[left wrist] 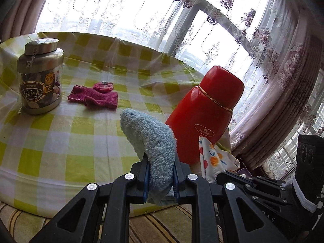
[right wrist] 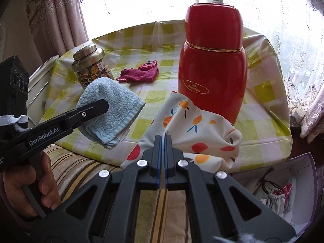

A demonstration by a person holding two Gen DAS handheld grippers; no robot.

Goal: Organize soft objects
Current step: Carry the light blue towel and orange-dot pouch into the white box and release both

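**Inspector:** Start with the desk (right wrist: 263,109). Its green-checked plastic cover carries everything, and your red thermos (right wrist: 212,64) stands upright near the front edge. Hard item; I judge it no part of the sort.

**Operator:** And the cloths?

**Inspector:** Your right gripper (right wrist: 162,141) has its fingers pressed together on a fold of the fruit-print cloth (right wrist: 202,133), which drapes over the desk's front edge, just beside the thermos base. You hold it by a pinched ridge, likely so it lifts in one piece.

**Operator:** The left?

**Inspector:** Your left gripper (left wrist: 160,174) is clamped on the light blue towel (left wrist: 149,141). The towel is clear of the desk, bunched between the fingers, hanging beyond the front edge in the right wrist view.

**Operator:** Where do they go?

**Inspector:** An open box (right wrist: 299,182) sits low at your right, already holding small drawstring pouches. A probable destination; I cannot confirm it.

**Operator:** Anything left?

**Inspector:** The magenta knit glove (left wrist: 95,98) lies flat mid-desk, a small round pink item (left wrist: 103,86) touching its far side. The lidded jar (left wrist: 40,77) stands near it, at the left.
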